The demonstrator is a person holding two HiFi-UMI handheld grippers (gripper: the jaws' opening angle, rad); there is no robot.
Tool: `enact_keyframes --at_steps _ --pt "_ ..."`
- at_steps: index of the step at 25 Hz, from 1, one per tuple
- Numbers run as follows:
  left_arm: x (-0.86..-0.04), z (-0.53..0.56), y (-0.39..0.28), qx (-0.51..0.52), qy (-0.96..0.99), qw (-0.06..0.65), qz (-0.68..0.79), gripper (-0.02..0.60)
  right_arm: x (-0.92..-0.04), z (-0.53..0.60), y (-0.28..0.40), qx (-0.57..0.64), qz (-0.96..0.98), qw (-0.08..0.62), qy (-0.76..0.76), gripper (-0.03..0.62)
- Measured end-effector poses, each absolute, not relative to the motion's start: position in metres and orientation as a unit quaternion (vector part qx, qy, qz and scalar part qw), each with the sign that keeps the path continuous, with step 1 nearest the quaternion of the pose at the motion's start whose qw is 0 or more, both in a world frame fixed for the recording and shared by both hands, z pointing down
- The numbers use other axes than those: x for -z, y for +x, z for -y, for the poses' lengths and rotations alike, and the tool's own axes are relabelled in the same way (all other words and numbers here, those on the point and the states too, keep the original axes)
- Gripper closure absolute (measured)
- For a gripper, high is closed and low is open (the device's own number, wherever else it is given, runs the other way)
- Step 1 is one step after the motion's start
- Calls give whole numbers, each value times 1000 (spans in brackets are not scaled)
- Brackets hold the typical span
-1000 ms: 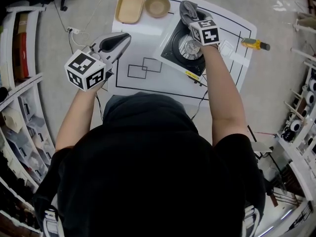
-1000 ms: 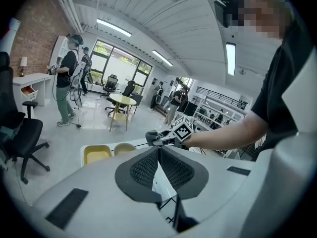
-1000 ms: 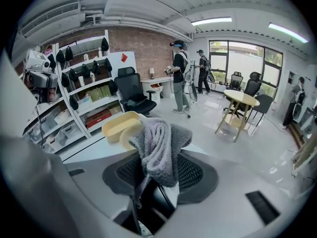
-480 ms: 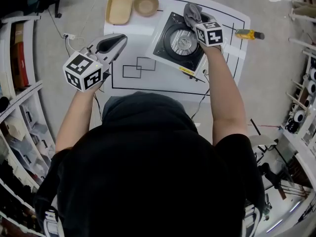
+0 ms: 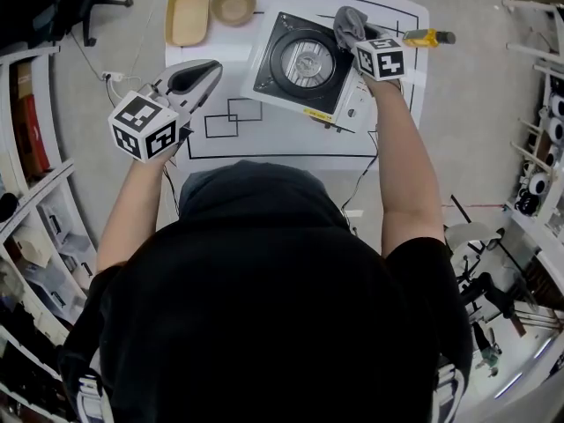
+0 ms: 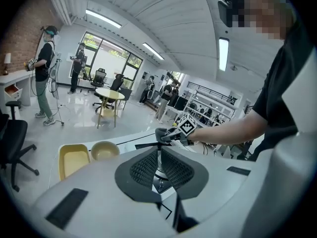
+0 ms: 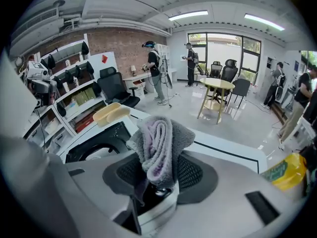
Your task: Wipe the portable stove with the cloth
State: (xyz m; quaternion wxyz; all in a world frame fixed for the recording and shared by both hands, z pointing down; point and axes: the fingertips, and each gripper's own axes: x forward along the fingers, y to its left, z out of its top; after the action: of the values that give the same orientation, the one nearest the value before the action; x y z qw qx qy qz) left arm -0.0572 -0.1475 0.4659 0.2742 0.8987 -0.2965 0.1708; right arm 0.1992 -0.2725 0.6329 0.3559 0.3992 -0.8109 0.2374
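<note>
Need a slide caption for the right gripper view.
Right gripper clamps a folded grey cloth, portable stove at lower left.

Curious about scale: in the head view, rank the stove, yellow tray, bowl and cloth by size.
1. stove
2. yellow tray
3. bowl and cloth: too alike to rank, as the cloth is bunched up.

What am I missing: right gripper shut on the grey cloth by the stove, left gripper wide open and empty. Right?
Not quite. The left gripper is shut, not wide open: the left gripper view shows its jaws together with nothing between them. The rest holds: the right gripper is shut on the grey cloth by the stove.
</note>
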Motion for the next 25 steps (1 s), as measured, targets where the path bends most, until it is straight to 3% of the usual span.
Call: enact_keyframes --at_steps 15,25 --pt "-470 134 -7 -183 908 271 263 541 -630 245 284 -217 783 393 430 404" --pt "-470 124 6 -183 910 270 254 541 -624 233 305 -161 771 446 425 404"
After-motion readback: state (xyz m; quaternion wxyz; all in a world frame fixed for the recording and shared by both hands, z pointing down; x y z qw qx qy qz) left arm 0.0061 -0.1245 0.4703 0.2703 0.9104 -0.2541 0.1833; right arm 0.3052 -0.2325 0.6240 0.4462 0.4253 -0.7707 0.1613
